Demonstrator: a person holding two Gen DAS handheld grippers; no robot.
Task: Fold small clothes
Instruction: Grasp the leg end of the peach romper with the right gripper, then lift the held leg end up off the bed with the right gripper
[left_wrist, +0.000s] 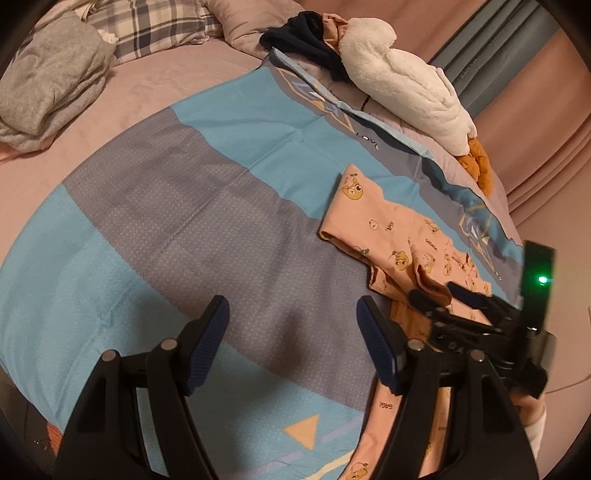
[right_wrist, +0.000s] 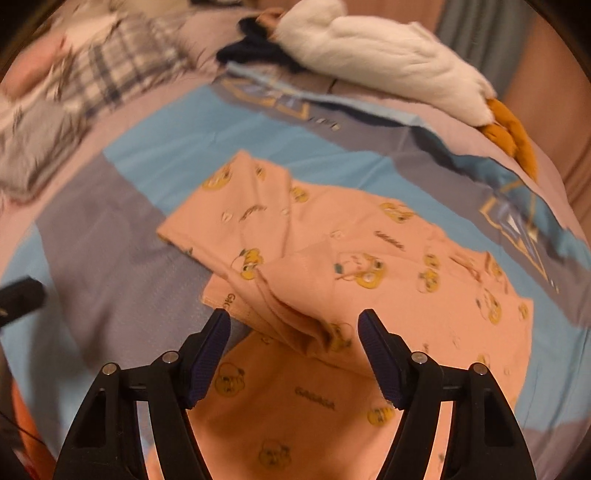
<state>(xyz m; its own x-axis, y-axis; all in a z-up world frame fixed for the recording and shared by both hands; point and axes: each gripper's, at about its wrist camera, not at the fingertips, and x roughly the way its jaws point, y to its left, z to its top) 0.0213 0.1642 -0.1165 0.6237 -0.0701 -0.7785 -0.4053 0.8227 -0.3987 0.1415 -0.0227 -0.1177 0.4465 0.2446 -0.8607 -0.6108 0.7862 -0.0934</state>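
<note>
Peach cloth printed with yellow cartoon bears is what I am working on: a small garment lying on the blue and grey bedspread, partly folded, with one flap doubled over across the middle and a bunched fold running toward the lower centre of the right wrist view. In the left wrist view the same garment sits at the right of the frame, its lower part cut off by the edge and by my own tool. My left gripper hangs over bare bedspread with its jaws standing wide and nothing between them. My right gripper is above the garment, jaws wide too; the bunched fold shows in the gap, but the pads are not pressing on it. The right wrist view is smeared, so the print and the lettering on the cloth are hard to read. Upper right, a white plush toy lies over dark clothing; upper left, a folded grey cloth and a plaid pillow.
</note>
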